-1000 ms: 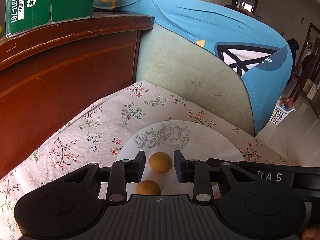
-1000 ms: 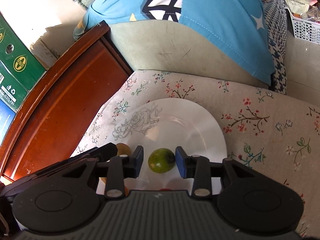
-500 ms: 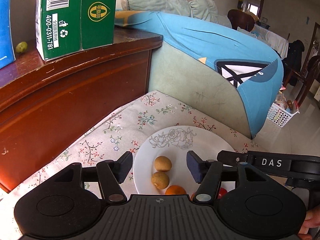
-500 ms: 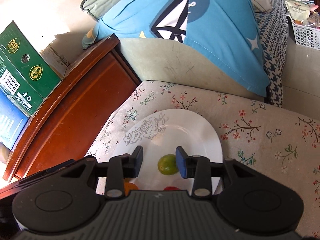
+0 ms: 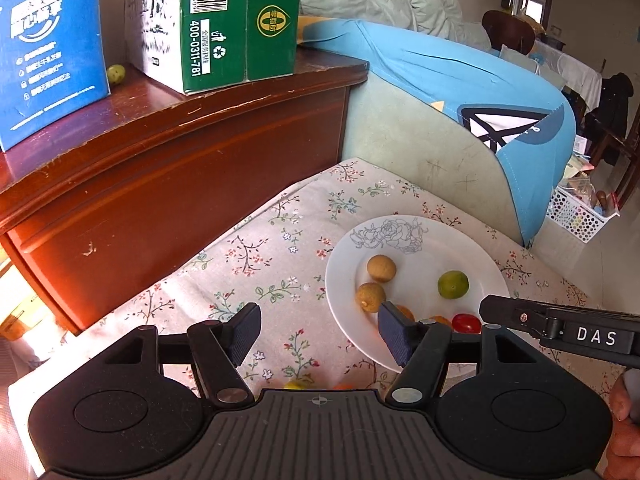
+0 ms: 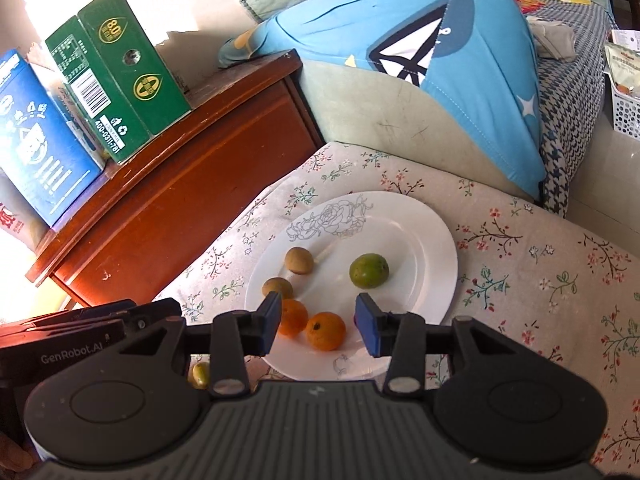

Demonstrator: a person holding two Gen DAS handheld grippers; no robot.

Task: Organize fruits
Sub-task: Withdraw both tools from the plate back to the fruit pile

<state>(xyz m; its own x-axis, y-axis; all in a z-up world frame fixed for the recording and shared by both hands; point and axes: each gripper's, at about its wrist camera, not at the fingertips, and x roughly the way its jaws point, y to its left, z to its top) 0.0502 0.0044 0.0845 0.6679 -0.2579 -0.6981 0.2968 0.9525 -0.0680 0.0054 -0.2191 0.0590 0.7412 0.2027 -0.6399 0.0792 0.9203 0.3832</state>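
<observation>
A white plate with a rose print lies on the flowered cloth. On it are two tan longans, a green lime, two oranges and a red tomato. My right gripper hovers over the plate's near edge. Its jaws are opening and the pads press on nothing. My left gripper is above the cloth left of the plate. Its jaws are wide and still opening, with nothing between them. The lime and longans lie free.
A small green fruit lies on the cloth near the plate's front left. A red-brown wooden cabinet to the left carries a green carton, a blue carton and a small green fruit. Behind the cloth stands a sofa with a blue cushion.
Both grippers rose and drew back from the plate. The left one let go of a longan and spread wide. The right one released the lime and parted its jaws a little.
</observation>
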